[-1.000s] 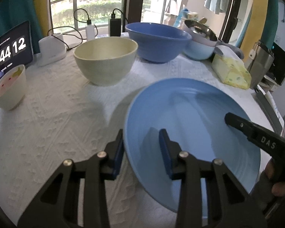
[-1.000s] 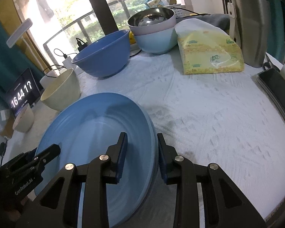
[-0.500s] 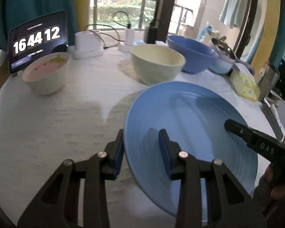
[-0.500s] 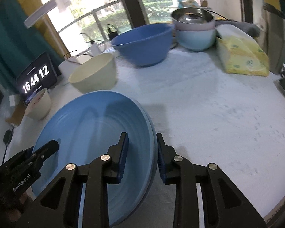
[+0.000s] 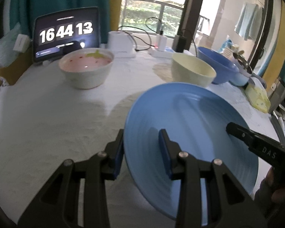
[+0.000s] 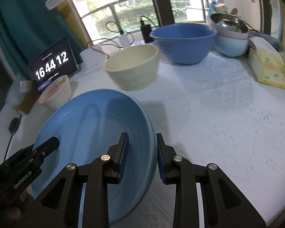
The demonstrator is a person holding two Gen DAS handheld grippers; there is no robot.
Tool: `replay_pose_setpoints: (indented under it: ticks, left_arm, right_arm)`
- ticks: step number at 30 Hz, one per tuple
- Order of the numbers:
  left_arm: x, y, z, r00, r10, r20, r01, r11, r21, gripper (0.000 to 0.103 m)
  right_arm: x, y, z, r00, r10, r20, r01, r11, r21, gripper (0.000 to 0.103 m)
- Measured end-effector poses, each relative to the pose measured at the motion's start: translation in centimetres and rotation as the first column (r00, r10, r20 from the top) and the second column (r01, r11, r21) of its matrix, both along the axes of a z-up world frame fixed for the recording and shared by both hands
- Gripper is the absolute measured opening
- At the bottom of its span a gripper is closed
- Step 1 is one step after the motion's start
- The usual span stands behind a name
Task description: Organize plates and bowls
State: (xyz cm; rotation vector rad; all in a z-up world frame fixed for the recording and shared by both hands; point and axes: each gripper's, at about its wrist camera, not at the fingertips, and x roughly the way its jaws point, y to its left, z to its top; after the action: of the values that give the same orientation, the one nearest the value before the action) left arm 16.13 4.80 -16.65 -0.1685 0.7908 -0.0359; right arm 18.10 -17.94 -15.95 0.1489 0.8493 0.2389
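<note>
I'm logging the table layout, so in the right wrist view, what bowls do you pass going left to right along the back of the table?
Small white bowl with pink inside → cream bowl → dark blue bowl → light blue bowl stack topped by a metal bowl.

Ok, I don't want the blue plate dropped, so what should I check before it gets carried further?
1. Left gripper on the blue plate: ok, fingers straddle the near rim.
2. Right gripper on the opposite rim: ok, one finger inside, one outside.
3. Single plate or a stack: cannot tell; the right wrist view shows a doubled edge.
4. Plate level: not ok, it looks tilted.
5. Bare tablecloth to the plate's left for setting down: ok.
6. Clearance from the cream bowl and pink-lined bowl: ok, both sit beyond the plate.
</note>
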Motion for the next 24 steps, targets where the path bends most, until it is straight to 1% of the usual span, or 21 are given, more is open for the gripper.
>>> replay_pose_setpoints:
  ticks: [18,24]
  left_arm:
    - [-0.8,8.2,-0.7,0.991,0.131,-0.009,-0.131,0.991,-0.021,0.036]
    - [-1.3,10.5,-0.8,0.986,0.165,-0.008,-0.165,0.986,-0.007,0.036]
  right_arm:
    - [0.9,8.9,-0.7,0.992,0.118,-0.036,-0.119,0.992,-0.033,0.03]
    - [1.3,11.6,-1.2,0.986,0.159,-0.052,-0.161,0.986,-0.042,0.03]
